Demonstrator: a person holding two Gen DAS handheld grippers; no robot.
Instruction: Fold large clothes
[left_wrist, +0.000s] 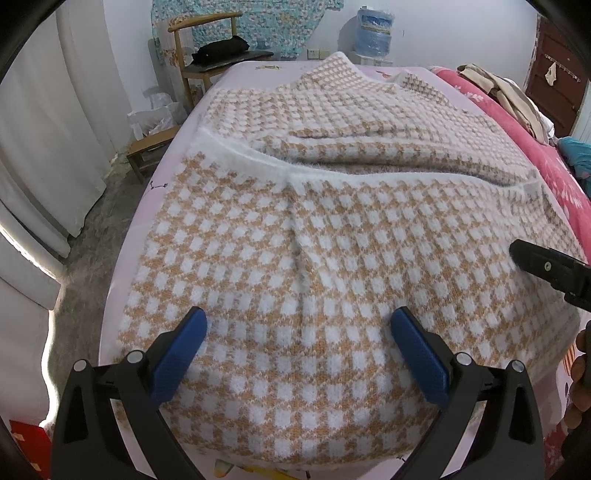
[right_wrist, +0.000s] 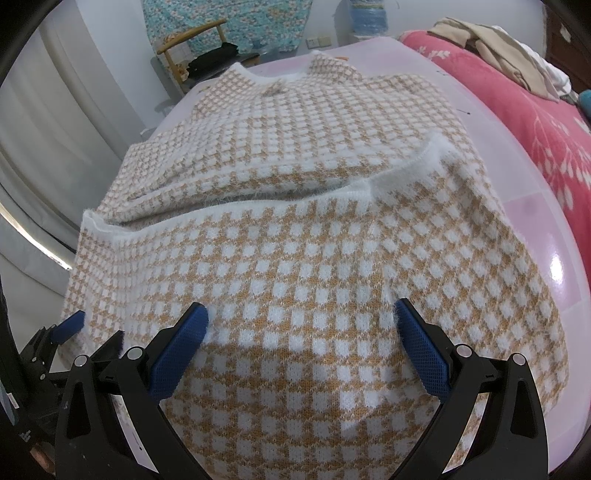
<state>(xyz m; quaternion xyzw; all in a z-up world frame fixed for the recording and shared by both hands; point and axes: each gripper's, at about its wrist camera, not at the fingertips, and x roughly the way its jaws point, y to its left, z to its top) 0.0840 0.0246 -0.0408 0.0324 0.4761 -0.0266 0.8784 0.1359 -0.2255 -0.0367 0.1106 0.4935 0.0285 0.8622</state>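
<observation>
Sweater lies on the pink sheet of the bed, its near half doubled over, white hem lying across the middle: judged one fold made, a further fold or smoothing left. Left gripper fingers spread wide, holding nothing, the knit just below and between them. Right gripper likewise wide and empty over the folded layer near its right edge.

The sweater fills mid-frame on the bed; chair upper left, blanket right.
</observation>
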